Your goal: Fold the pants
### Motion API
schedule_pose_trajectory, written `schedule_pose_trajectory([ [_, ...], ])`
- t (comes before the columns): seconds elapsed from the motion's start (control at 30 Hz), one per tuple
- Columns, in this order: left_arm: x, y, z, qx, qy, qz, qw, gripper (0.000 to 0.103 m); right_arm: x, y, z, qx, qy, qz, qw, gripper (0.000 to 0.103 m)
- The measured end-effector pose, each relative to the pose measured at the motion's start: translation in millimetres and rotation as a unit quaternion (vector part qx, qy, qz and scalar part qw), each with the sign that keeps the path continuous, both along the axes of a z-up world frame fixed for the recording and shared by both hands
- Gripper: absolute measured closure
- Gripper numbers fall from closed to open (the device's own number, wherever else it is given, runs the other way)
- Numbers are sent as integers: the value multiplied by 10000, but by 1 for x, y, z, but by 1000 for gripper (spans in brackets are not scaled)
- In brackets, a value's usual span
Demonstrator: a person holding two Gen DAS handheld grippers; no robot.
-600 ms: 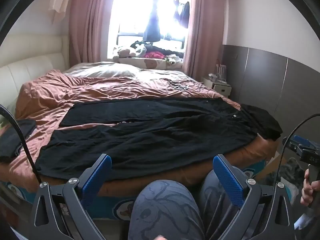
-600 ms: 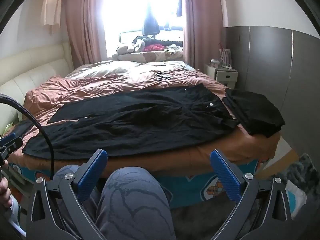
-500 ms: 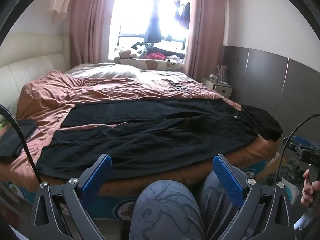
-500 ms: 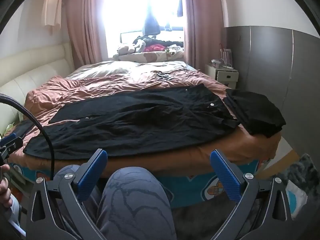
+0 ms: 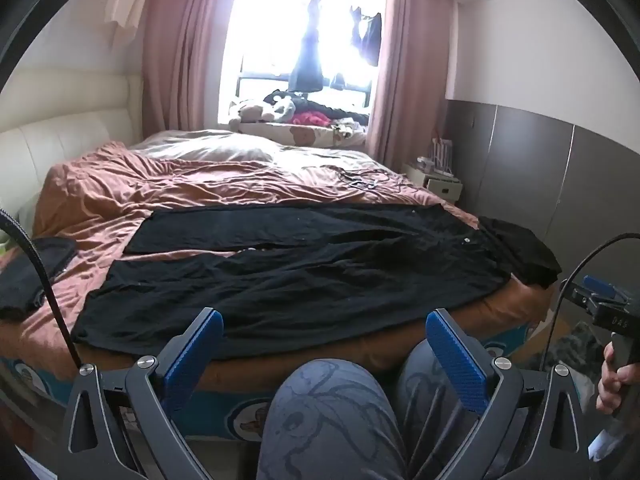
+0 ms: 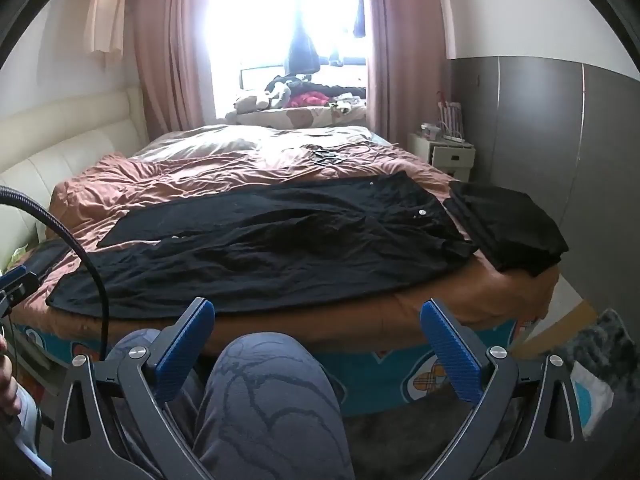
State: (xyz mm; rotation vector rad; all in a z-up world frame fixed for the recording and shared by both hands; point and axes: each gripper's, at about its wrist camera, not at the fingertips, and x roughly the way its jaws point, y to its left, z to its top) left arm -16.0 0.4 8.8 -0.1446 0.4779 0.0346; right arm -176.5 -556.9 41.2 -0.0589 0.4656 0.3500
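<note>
Pants [image 5: 288, 280]: one black pair, spread flat across the bed [image 5: 168, 184], waist toward the right, two legs running left; near leg's long edge lies just inside the bed's near edge.
Bed edge: near side runs left to right just beyond the knees [image 5: 332, 412]; brown cover hangs over a teal patterned base.
Open room on the bed: wide stretch of bare rumpled brown cover beyond the far leg, up to the pale pillow area by the window.
Folded pile [image 6: 508, 228]: one stack of dark cloth at the bed's right corner, just beside the waist, its outer edge close to the corner.
Dark item [image 5: 28, 272]: one, at the bed's left edge, apart from the leg ends.
Left tongs [image 5: 324, 344]: spread wide, nothing between the blue pads, held short of the bed above the knees.
Right tongs [image 6: 316, 332]: likewise spread wide and empty, short of the bed edge.
Counts: two tongs, four blue pads, two knees in grey patterned trousers.
Right side: grey wall panels and one small white nightstand [image 6: 448, 152], narrow floor strip between.
</note>
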Motion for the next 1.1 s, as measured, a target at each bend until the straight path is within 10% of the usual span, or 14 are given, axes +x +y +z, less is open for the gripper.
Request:
schedule_pose_trajectory([
  [1.1,-16,7,6,-77,-90,16,9999,0,0,-1,3,50,16,-23,10000,0],
])
